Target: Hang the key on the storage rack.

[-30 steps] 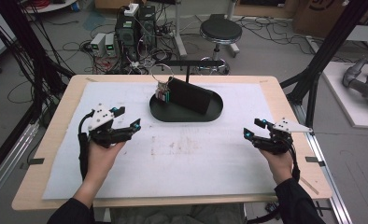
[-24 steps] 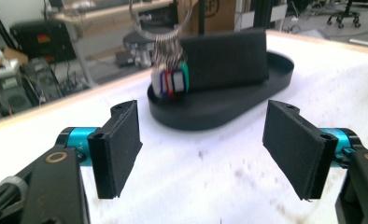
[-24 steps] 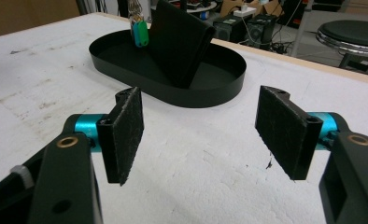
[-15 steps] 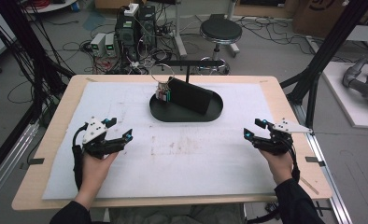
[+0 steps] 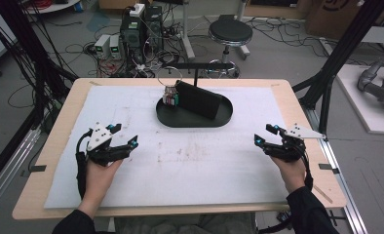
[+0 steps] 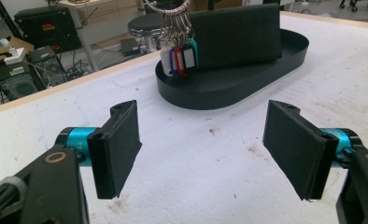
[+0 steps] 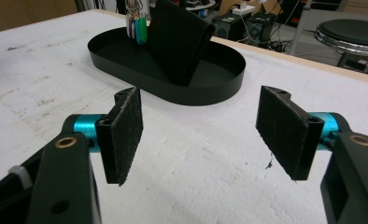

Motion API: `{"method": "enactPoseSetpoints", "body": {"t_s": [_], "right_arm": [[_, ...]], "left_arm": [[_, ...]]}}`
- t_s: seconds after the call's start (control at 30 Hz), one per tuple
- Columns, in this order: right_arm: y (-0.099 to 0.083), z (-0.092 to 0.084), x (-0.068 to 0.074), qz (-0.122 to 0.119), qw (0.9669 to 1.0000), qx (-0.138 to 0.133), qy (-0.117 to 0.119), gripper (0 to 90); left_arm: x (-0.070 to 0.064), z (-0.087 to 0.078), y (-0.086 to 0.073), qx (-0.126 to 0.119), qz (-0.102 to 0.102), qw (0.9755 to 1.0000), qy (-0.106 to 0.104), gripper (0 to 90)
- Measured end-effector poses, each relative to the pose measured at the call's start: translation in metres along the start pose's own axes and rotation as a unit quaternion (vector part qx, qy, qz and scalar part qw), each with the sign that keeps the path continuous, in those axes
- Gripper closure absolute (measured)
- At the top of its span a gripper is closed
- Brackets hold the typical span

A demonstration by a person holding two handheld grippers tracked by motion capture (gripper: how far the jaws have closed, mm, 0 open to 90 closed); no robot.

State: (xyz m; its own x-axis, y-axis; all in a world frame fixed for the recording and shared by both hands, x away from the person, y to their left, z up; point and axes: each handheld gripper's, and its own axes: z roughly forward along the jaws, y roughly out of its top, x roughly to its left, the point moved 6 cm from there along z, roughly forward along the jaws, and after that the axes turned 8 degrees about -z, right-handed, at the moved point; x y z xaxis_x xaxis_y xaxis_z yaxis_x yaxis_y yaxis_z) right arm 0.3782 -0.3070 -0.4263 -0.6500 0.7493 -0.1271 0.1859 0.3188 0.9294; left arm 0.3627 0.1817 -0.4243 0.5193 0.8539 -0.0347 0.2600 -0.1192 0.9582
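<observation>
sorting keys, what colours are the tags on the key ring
White, blue, red and green key tags, clearest in the left gripper view.

Beyond the right gripper [image 7: 198, 135], whose jaws stand wide apart with nothing between them, lies a black oval tray [image 7: 205, 88]; a dark wallet [image 7: 177, 44] stands in the tray; coloured key tags [image 7: 139, 25] hang at its far end.

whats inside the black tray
In the tray a black wallet stands on edge, with a bunch of key tags on a ring beside it. The floor behind the wallet is covered.
</observation>
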Motion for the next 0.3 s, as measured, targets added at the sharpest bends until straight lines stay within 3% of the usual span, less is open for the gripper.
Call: {"method": "enactPoseSetpoints", "body": {"t_s": [0.3], "right_arm": [[-0.0020,-0.0018,-0.0004,0.004,1.0000,0.001,0.001,30.6]], "left_arm": [[0.0067,0.0013,-0.0011,0.002,-0.006,0.9999,0.008,27.1]]}}
